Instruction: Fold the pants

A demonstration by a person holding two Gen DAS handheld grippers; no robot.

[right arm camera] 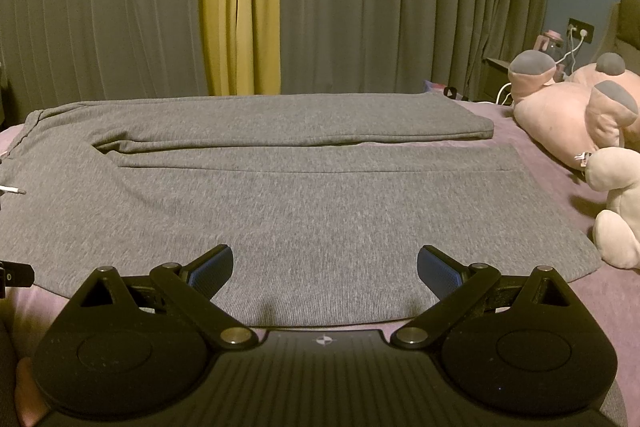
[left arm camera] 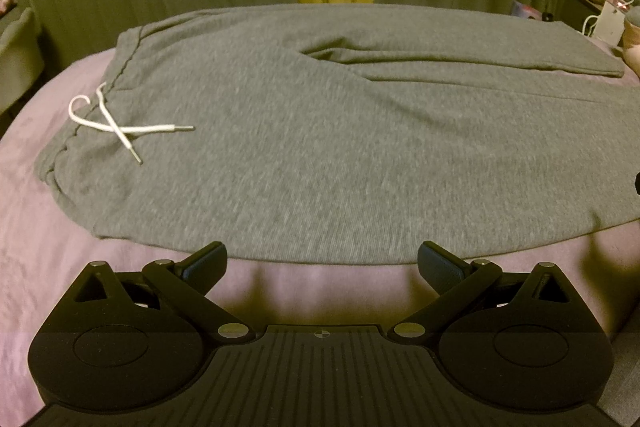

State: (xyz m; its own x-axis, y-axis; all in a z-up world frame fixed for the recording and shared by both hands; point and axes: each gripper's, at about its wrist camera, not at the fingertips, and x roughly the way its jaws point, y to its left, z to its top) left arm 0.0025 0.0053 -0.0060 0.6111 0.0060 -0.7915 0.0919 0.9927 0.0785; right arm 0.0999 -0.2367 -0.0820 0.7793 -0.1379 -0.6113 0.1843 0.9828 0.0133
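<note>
Pants [left arm camera: 320, 147] lie flat on bed [left arm camera: 60, 247]; no legible writing.

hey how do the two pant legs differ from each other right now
The far leg lies by the curtain side of the bed; the near leg lies by the two open grippers, left gripper and right gripper. The far leg's cuff stops short, while the near leg's cuff reaches further toward the plush toys. Both are the same grey knit, lying flat and side by side.
</note>
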